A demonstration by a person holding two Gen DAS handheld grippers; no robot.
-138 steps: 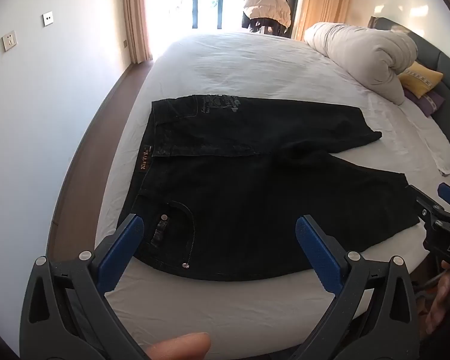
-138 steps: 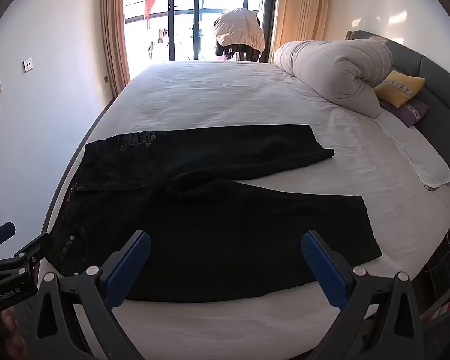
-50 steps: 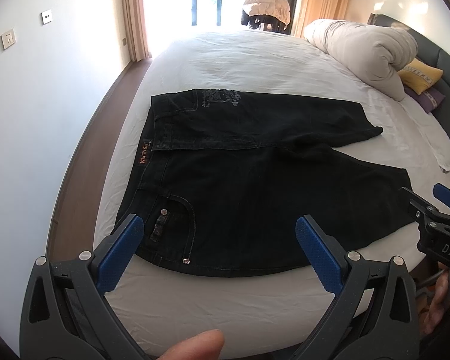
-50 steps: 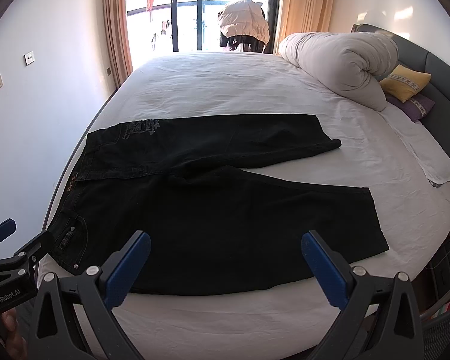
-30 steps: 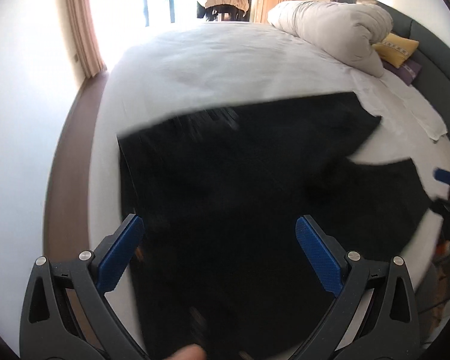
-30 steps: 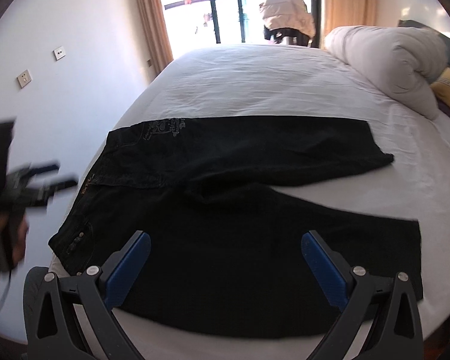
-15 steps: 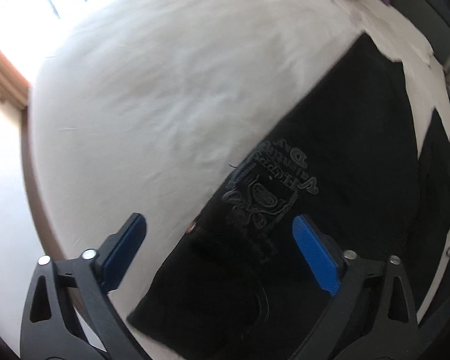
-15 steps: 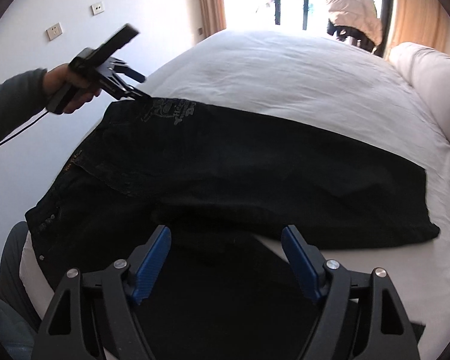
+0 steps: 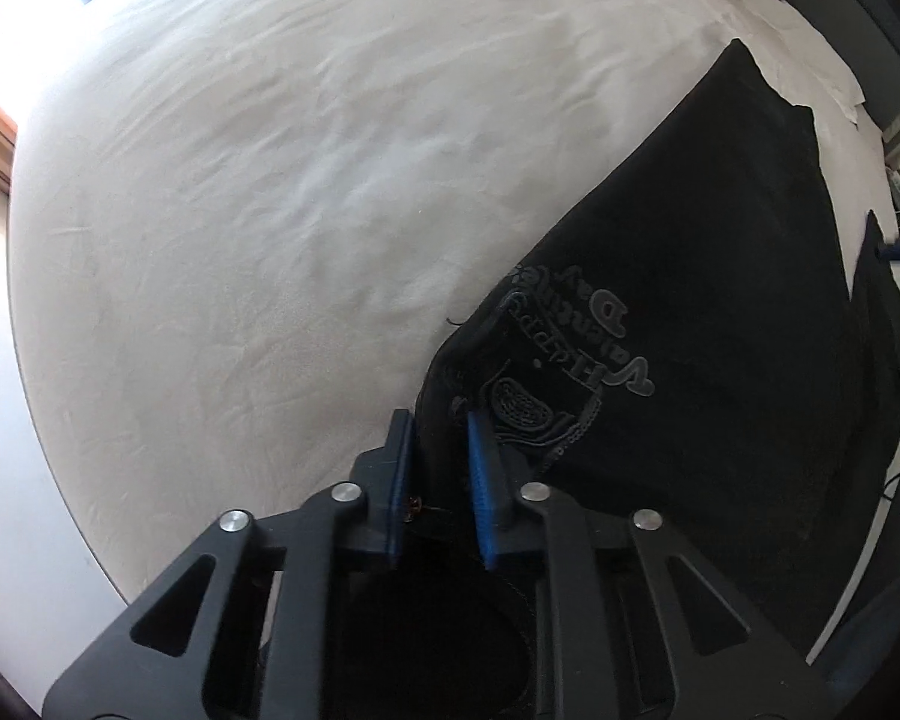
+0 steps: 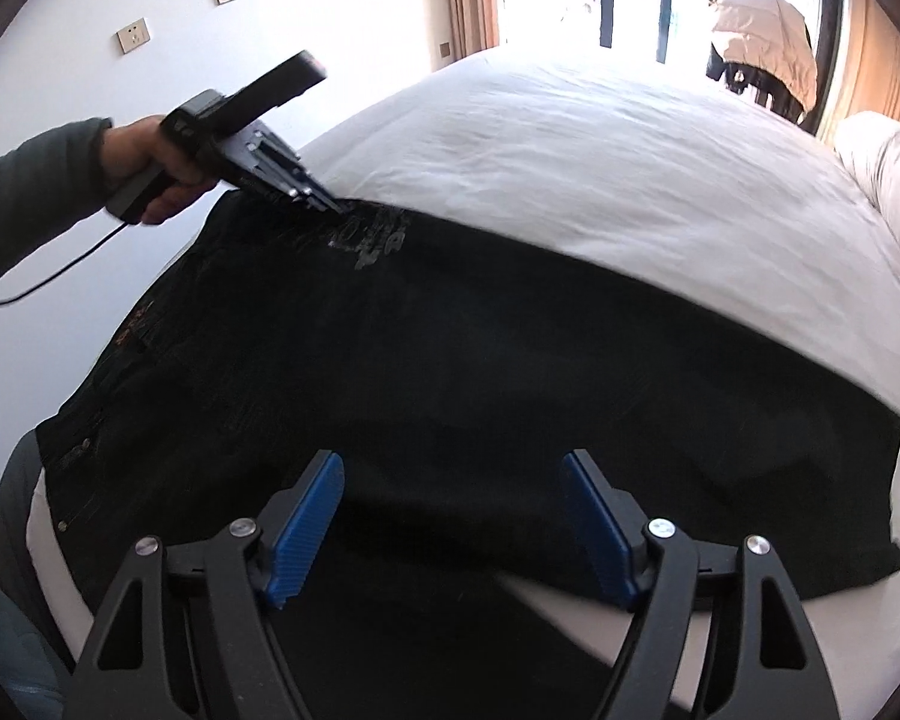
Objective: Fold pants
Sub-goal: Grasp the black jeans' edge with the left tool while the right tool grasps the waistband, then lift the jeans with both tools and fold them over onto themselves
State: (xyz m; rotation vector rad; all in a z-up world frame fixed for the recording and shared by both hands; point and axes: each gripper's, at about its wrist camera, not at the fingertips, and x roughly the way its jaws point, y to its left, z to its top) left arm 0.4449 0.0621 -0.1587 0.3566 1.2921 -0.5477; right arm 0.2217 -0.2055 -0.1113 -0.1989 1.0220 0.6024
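Black pants lie spread flat on the white bed, waist to the left, legs to the right. In the left wrist view the pants show an embroidered back pocket. My left gripper is shut on the far waist corner of the pants, by that pocket; it also shows in the right wrist view, held by a hand. My right gripper is open and hovers low over the middle of the pants, near the crotch.
A rolled duvet lies at the far right of the bed. A chair with a beige jacket stands by the window. A white wall with sockets runs along the left. Bare sheet stretches beyond the pants.
My left gripper has closed on the waist corner by the embroidered pocket. My right gripper has moved lower and closer over the pants, still open.
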